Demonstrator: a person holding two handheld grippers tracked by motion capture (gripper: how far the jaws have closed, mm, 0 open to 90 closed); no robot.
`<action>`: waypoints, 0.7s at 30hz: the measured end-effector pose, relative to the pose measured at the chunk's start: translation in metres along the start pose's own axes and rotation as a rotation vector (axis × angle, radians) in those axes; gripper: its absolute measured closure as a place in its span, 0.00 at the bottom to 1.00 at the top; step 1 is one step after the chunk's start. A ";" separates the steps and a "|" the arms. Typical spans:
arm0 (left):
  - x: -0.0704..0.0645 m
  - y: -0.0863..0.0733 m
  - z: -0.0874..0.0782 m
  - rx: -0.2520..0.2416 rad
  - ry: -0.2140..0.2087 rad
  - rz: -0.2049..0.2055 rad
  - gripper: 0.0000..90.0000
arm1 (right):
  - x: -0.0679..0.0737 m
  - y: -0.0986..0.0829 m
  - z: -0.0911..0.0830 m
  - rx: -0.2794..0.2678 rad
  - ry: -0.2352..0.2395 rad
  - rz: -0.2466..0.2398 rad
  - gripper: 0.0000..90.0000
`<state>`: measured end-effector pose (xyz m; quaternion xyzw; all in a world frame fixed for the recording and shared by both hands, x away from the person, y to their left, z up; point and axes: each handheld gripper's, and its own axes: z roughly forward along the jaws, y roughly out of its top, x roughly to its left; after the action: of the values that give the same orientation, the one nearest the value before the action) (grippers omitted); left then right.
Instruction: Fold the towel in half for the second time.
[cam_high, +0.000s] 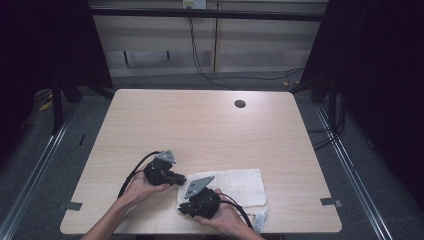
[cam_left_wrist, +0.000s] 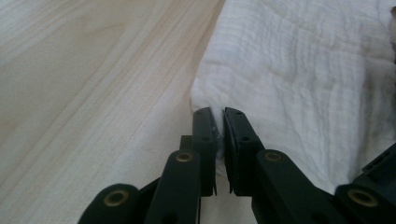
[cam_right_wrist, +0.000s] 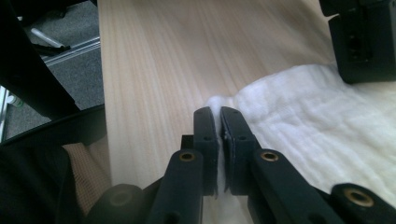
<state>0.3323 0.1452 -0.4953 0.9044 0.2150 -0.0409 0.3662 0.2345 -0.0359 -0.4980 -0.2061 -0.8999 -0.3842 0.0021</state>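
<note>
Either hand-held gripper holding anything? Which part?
Both pinch the white cloth: the left hand-held gripper is shut on its left edge, the right hand-held gripper on a corner near the table's front edge.

This looks like a lab room set up for recording. A pale wooden surface (cam_high: 200, 125) with a round cable hole (cam_high: 240, 104) stands on grey carpet (cam_high: 350, 180). Beyond the left gripper (cam_high: 181, 179) are black curtains (cam_high: 45, 45), a black metal frame bar (cam_high: 205, 13) and black cables (cam_high: 200, 60) hanging down a plain wall.
</note>
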 end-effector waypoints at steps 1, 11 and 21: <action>0.000 0.000 0.000 0.000 0.000 0.000 0.94 | 0.000 0.000 0.000 0.000 0.000 0.000 0.95; 0.010 -0.001 -0.013 -0.077 -0.024 -0.067 0.94 | -0.003 0.002 -0.001 -0.013 0.033 0.045 0.96; 0.011 -0.002 -0.020 -0.114 -0.044 -0.094 0.95 | -0.006 0.006 -0.010 -0.056 0.033 0.051 0.96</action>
<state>0.3399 0.1637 -0.4844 0.8699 0.2513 -0.0657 0.4193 0.2409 -0.0414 -0.4884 -0.2225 -0.8831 -0.4126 0.0207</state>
